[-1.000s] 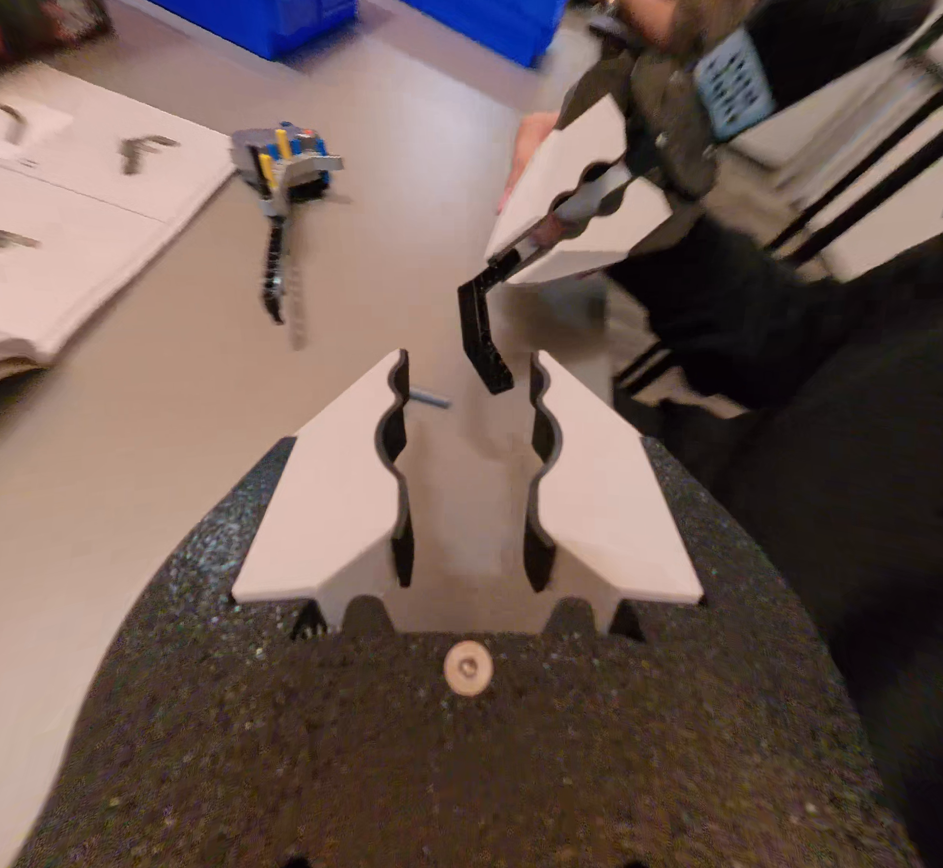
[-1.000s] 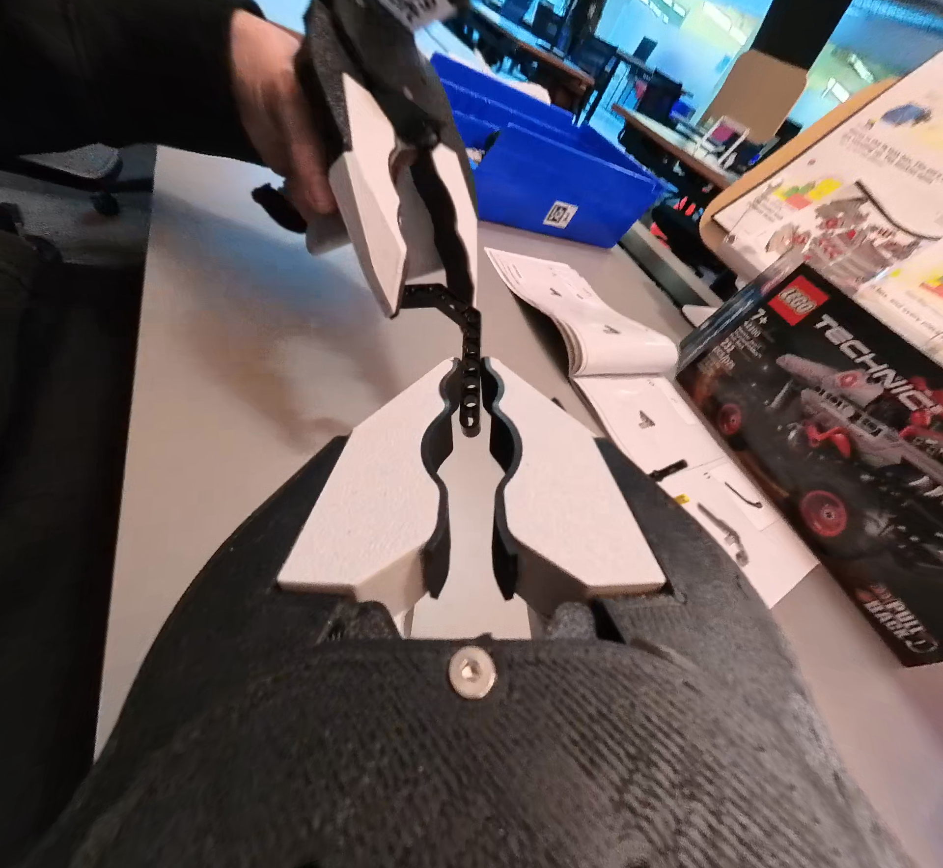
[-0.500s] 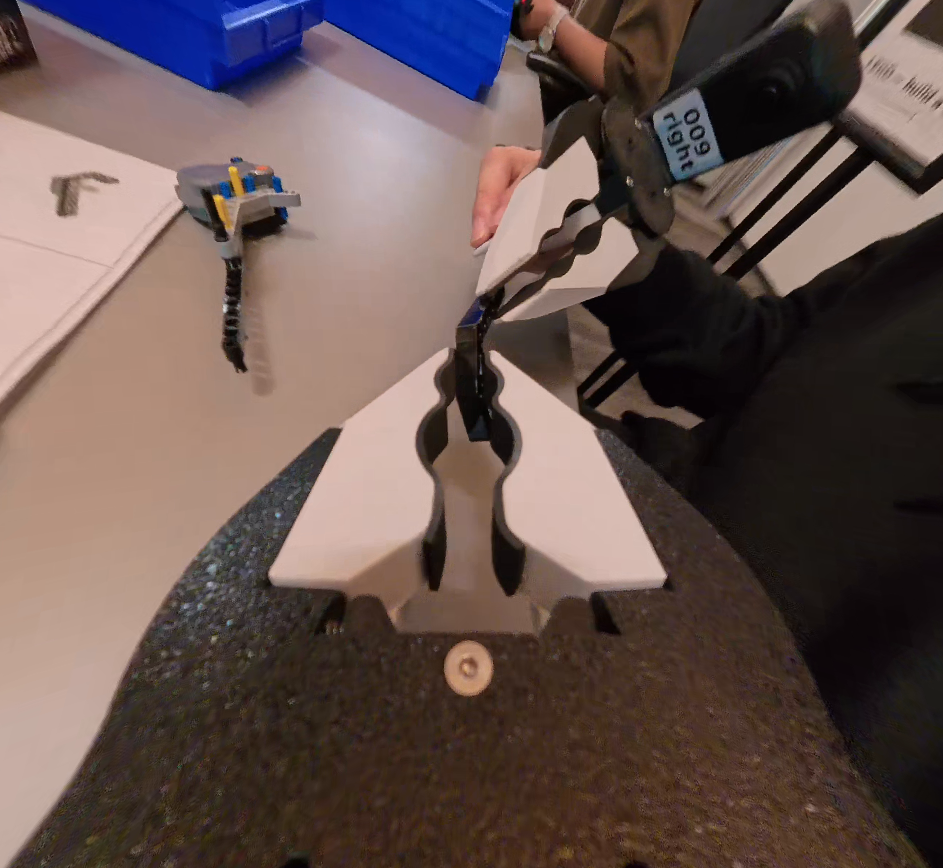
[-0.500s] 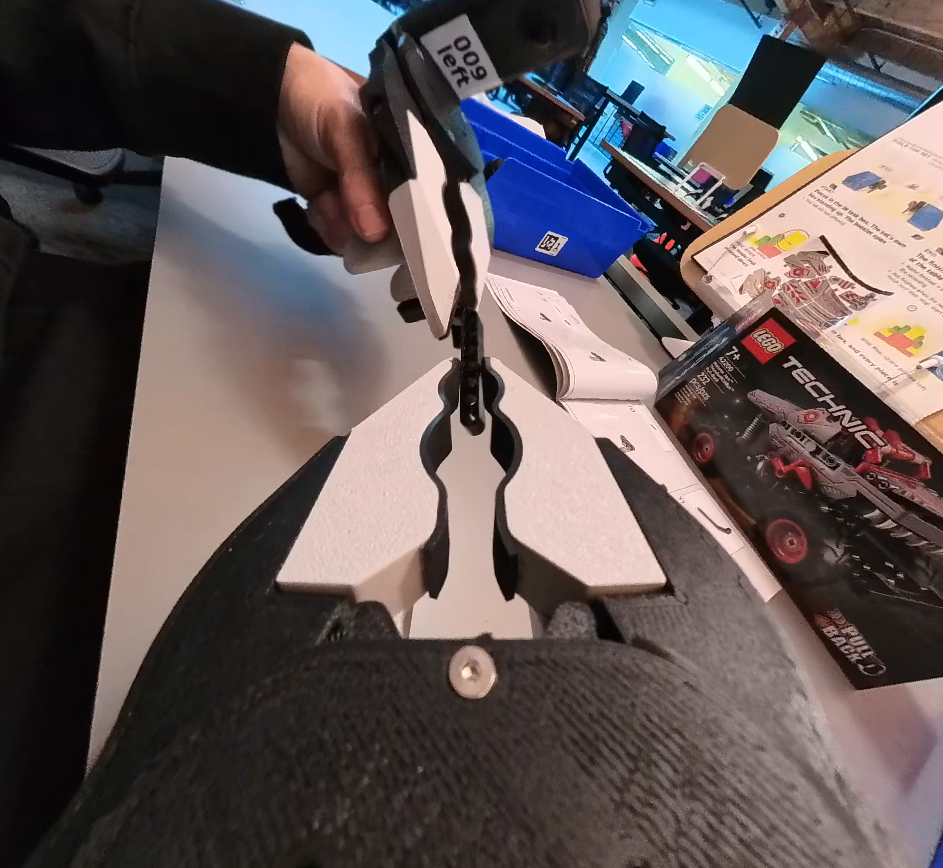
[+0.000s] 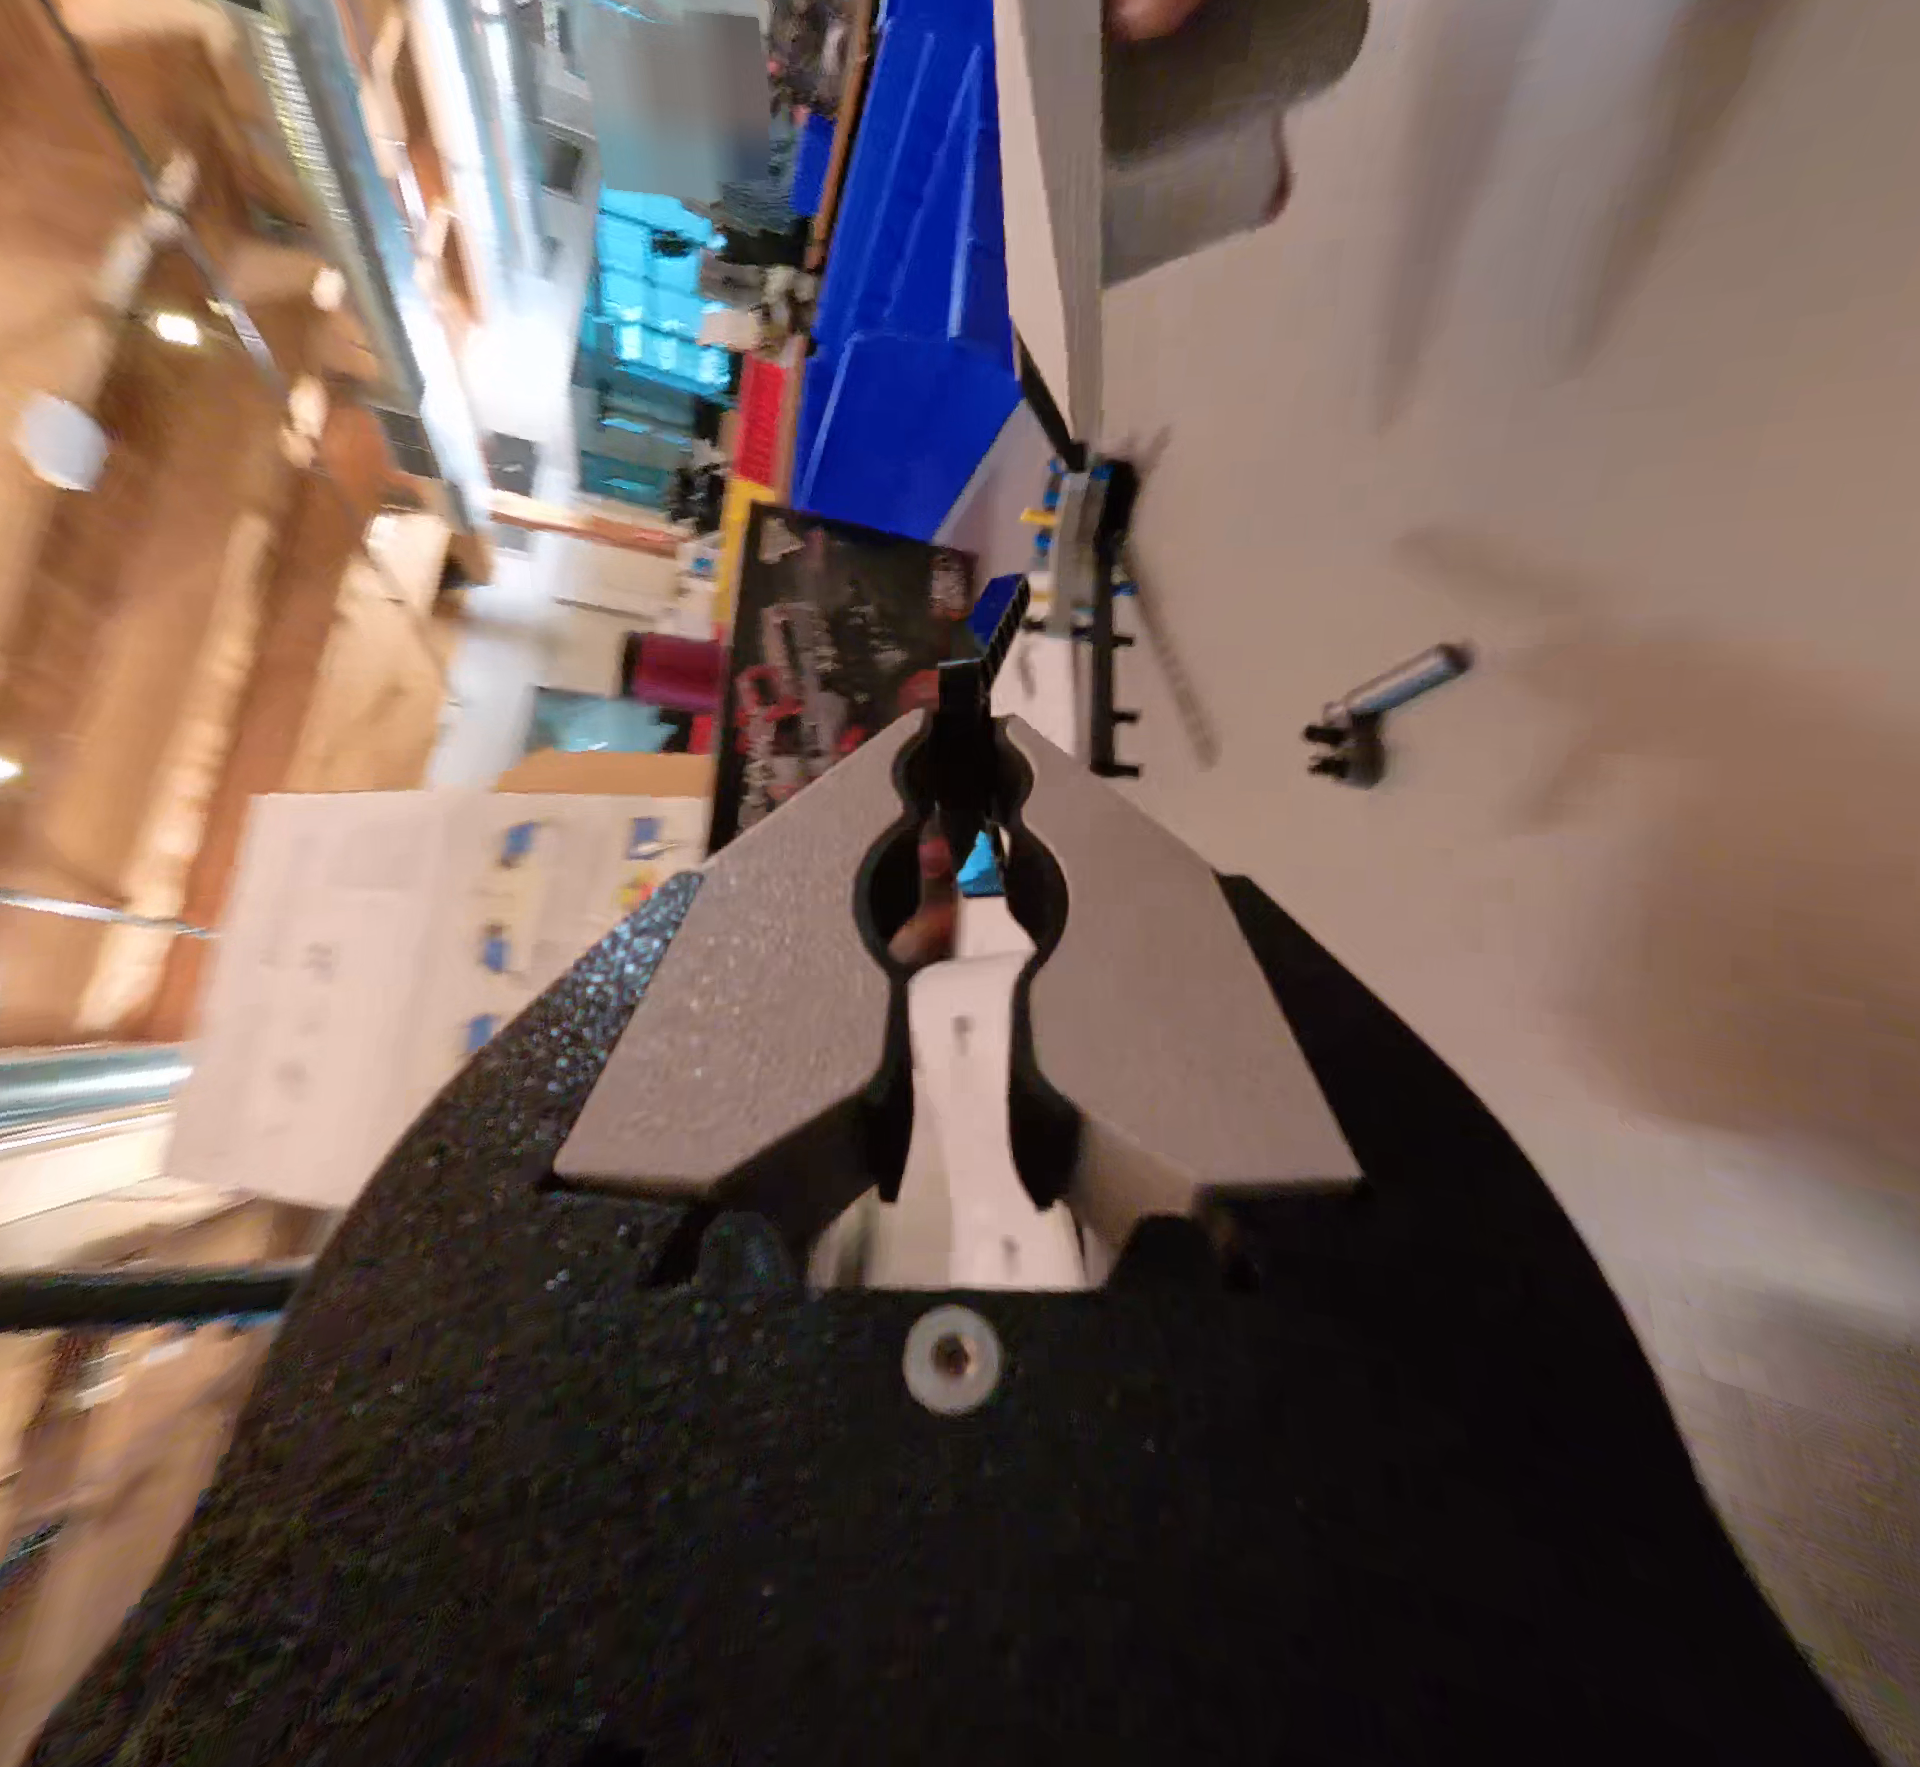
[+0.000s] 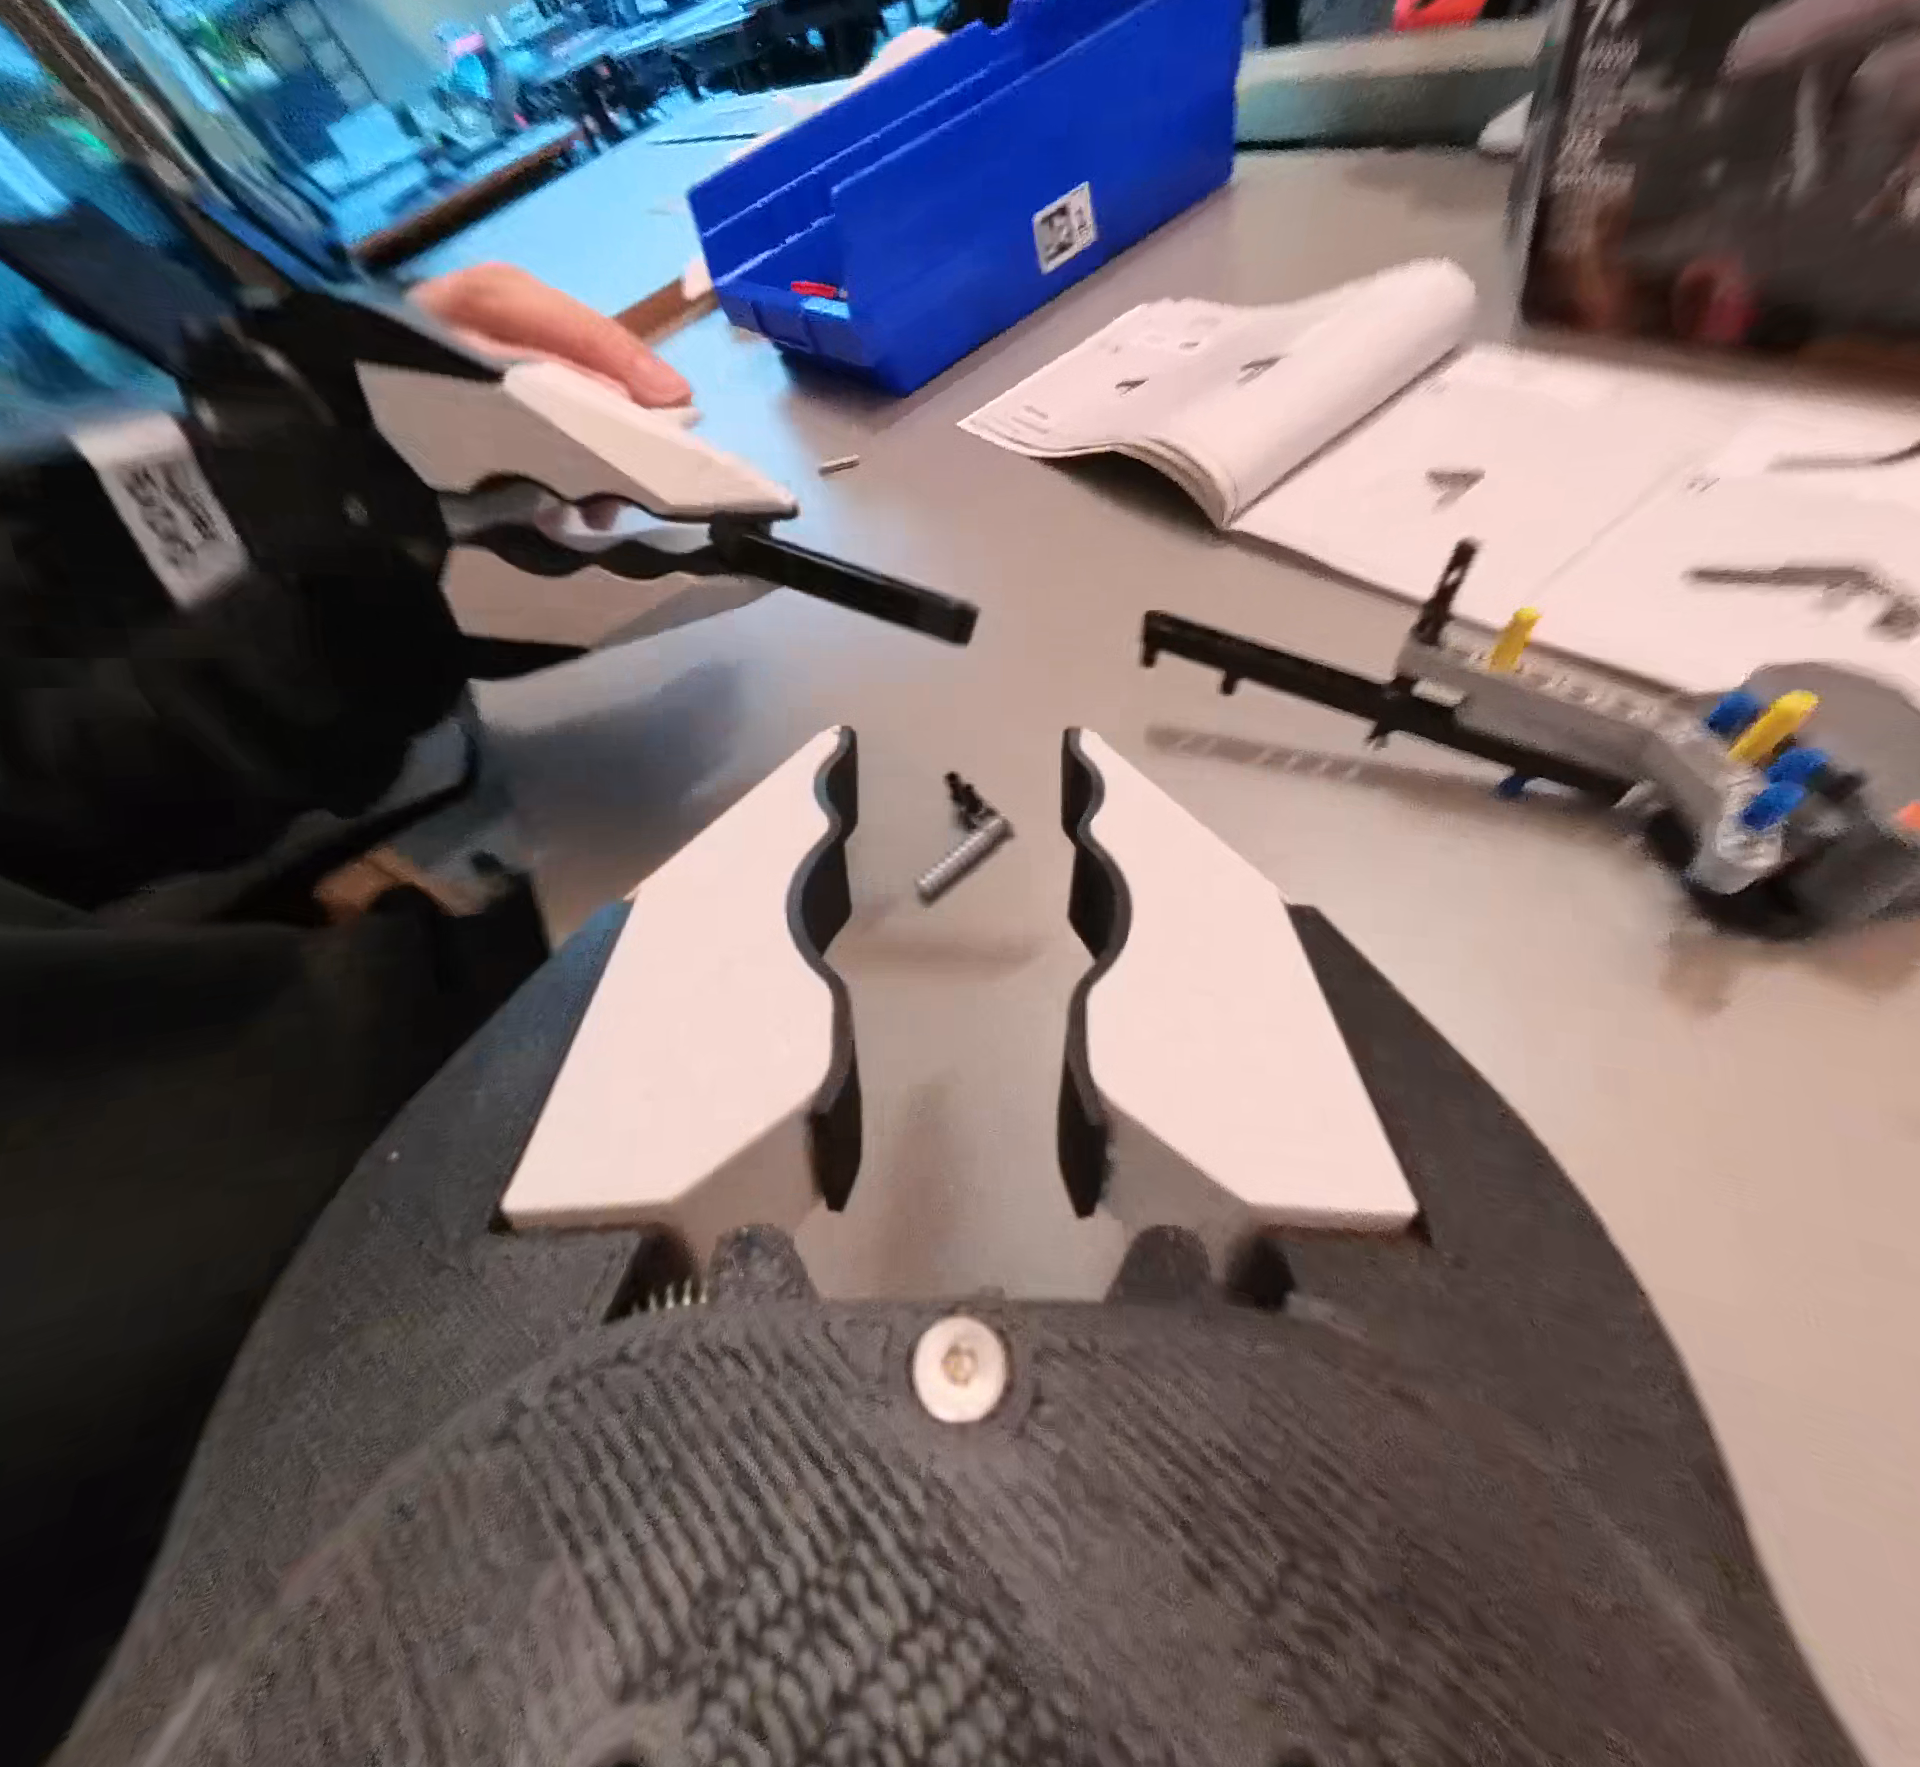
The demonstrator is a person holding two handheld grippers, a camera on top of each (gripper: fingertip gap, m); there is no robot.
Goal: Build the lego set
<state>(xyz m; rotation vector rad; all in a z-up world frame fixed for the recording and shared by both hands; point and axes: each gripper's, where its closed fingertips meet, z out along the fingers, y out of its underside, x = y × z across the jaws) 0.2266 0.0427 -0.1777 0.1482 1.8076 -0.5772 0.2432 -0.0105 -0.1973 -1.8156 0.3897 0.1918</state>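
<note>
My left gripper [image 5: 961,732] is shut on a black lego beam [image 5: 979,673] that sticks out past its tips. In the right wrist view the left gripper [image 6: 753,543] lies on its side at the left and holds the beam [image 6: 857,587] level above the table. My right gripper [image 6: 958,749] is open and empty, low over a small grey axle with a black pin [image 6: 964,847]. The part-built lego assembly [image 6: 1558,720], grey with blue and yellow pins and a long black arm, lies to the right. It also shows in the left wrist view [image 5: 1081,574].
A blue bin [image 6: 987,169] stands at the back. An open instruction booklet [image 6: 1299,429] and the lego box [image 6: 1725,107] are at the right. A person's hand [image 6: 551,335] rests on the left gripper. The grey axle [image 5: 1387,704] lies on the table [image 6: 1455,1042]. About 7 cm separates my left fingertips from my right.
The black beam passed from my right gripper to my left. The left gripper shut on it and rolled onto its side. The right gripper opened and drew back toward the table.
</note>
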